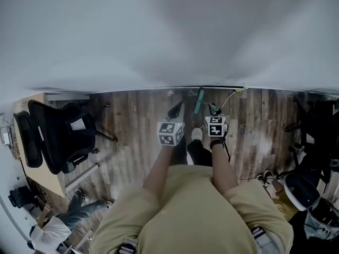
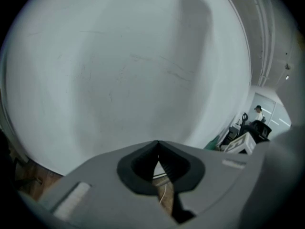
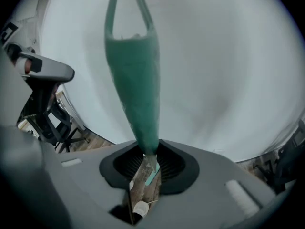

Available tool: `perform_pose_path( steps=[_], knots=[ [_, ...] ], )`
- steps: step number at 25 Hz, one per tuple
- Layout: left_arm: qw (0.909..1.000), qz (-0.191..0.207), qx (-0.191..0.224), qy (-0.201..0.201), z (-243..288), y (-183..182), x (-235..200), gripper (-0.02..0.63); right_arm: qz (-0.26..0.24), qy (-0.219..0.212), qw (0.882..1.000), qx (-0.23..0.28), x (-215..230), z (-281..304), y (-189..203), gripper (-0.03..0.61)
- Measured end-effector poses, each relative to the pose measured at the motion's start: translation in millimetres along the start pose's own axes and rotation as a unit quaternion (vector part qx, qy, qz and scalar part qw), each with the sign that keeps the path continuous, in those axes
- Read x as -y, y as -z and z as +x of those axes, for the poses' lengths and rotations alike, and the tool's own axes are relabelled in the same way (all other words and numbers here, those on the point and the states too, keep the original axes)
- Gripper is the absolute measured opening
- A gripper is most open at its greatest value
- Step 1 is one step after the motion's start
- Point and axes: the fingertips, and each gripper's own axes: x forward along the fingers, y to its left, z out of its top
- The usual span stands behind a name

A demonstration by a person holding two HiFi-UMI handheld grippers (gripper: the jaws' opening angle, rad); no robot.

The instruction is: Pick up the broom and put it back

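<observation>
**Step in hand (judged):** pick-up done; the return carry is next.

**Right gripper** [image 3: 147, 150]: jaws clamped on the slim green plastic broom [image 3: 133, 80]. They hold the narrow neck just below the fat tapered grip. The grip end, with an open hanging loop at its tip, reaches past the jaws toward the plain white wall [image 3: 228, 70]. In the head view the green handle lies between this gripper and the foot of the wall. The brush end cannot be made out in any view. Below the jaws only a thin stretch of green shaft shows over the brown wooden plank floor [image 1: 127, 115].

**Left gripper** [image 2: 157, 144]: jaw tips together, nothing between them. It faces the wall to the left of the broom and is not touching it.

**Surroundings:** black office chair [image 1: 58, 134] stands near the wall, well off to the left of the broom.

**Next move (judged):**
- A storage spot must be found. No hook or rack shows on the wall, though the loop suggests the broom hangs.
- The hold is one-handed and close to one end, so the long shaft may swing.
- The tapered grip could slide in the pads, so hold firm.
- The free left gripper could steady the shaft lower down.
</observation>
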Motion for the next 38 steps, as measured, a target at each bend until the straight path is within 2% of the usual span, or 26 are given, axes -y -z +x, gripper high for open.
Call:
perform_pose_path(
  steps=[3,8,11,13,17,23,28,34,38],
  knots=[
    [0.9998,0.010,0.005,0.017,-4.8,-21.2,20.6,0.000,-0.013,0.002,0.999,0.048,-1.5,-42.9,-40.9,0.087],
    [0.9977,0.032,0.041,0.044,-12.5,-74.4,46.2,0.000,-0.015,0.008,0.990,0.138,7.3,-106.5,-109.1,0.088],
    [0.9951,0.050,0.064,0.057,-22.0,-107.2,62.3,0.000,-0.018,-0.009,0.985,0.174,14.5,-134.9,-151.1,0.089],
    [0.9921,0.058,0.087,0.069,-22.7,-133.9,80.7,0.000,-0.028,-0.022,0.979,0.199,20.6,-156.0,-180.6,0.089],
    [0.9808,0.103,0.134,0.098,-31.5,-186.9,123.2,0.000,-0.049,-0.030,0.970,0.237,24.2,-200.4,-227.3,0.091],
    [0.9631,0.147,0.201,0.103,-72.6,-254.2,154.1,0.000,-0.065,-0.024,0.961,0.268,13.9,-262.7,-273.5,0.092],
    [0.9550,0.161,0.230,0.096,-97.7,-290.8,171.1,0.000,-0.061,-0.021,0.941,0.333,14.1,-321.9,-314.0,0.092],
    [0.9462,0.179,0.255,0.088,-127.1,-313.8,185.7,0.000,-0.059,-0.019,0.916,0.396,6.2,-375.4,-337.8,0.092],
    [0.9467,0.187,0.246,0.089,-124.8,-312.7,208.8,0.000,-0.045,-0.014,0.908,0.416,20.6,-397.9,-333.4,0.092]
  ],
)
